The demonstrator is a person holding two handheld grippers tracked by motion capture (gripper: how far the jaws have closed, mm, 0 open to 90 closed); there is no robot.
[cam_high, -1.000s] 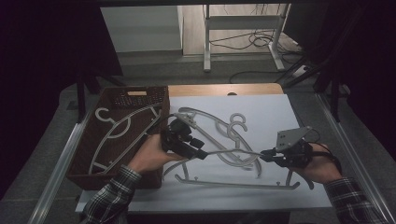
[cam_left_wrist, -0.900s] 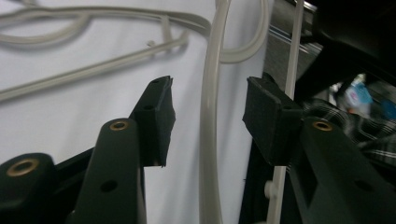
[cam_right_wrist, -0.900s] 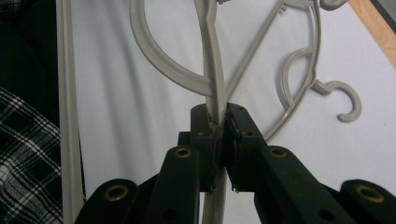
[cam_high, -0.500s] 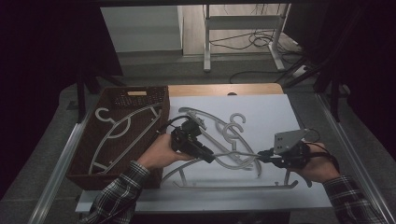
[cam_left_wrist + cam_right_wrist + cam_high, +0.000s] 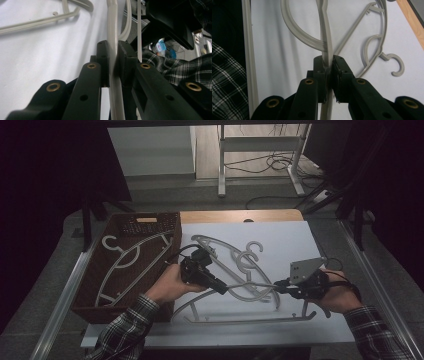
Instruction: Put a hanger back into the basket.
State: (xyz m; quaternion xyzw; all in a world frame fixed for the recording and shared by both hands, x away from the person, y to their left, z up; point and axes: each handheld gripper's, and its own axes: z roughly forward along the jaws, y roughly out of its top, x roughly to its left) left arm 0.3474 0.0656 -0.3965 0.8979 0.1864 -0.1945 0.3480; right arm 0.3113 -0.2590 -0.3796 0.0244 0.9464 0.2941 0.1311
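Observation:
A grey plastic hanger [image 5: 250, 284] lies near the front of the white table sheet [image 5: 290, 235], its bottom bar [image 5: 250, 321] close to the front edge. My left gripper [image 5: 223, 290] is shut on its curved upper arm from the left. In the left gripper view the jaws pinch that grey arm [image 5: 112, 30] at the left gripper [image 5: 113, 62]. My right gripper [image 5: 279, 287] is shut on what looks like the same arm from the right. The right gripper [image 5: 328, 61] clamps the hanger [image 5: 325, 25] between its pads.
A brown wicker basket [image 5: 150, 224] stands at the table's left with one grey hanger [image 5: 131, 255] inside. Two more hangers [image 5: 235, 257] overlap mid-table behind the grippers, one with a hook [image 5: 398, 65]. A metal rail [image 5: 370, 285] runs along the right edge.
My left gripper has moved right and toward the front, away from the basket's edge, and now grips the hanger's arm. The right gripper has barely shifted.

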